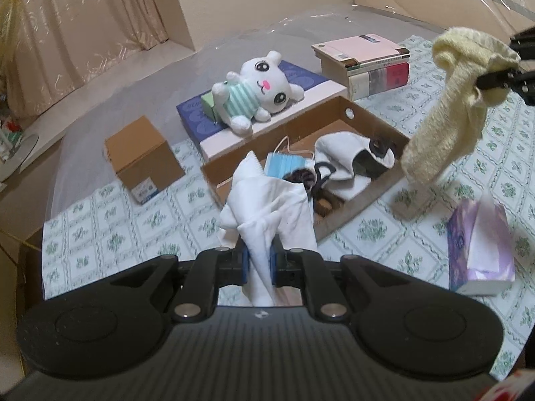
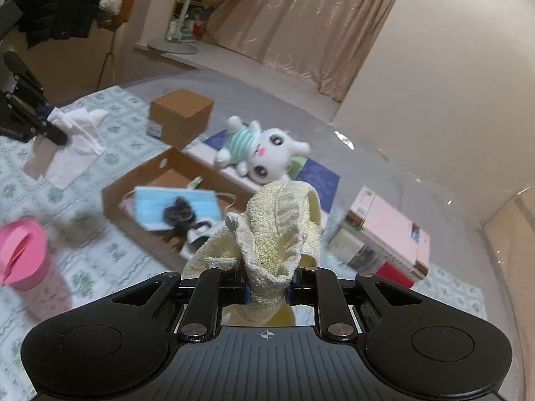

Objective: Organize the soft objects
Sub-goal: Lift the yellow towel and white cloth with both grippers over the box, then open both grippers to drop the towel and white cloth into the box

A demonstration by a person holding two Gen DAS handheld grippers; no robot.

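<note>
My left gripper is shut on a white cloth and holds it above the table, just in front of the open cardboard box. My right gripper is shut on a pale yellow towel that hangs in the air to the right of the box; it also shows in the left wrist view. The box holds a blue face mask, a white cloth and dark items. A white plush bunny lies on a blue box lid behind it.
A small brown carton stands left of the box. A stack of books sits at the back right. A purple tissue pack lies at the right. A pink-lidded container stands near the right wrist view's left edge.
</note>
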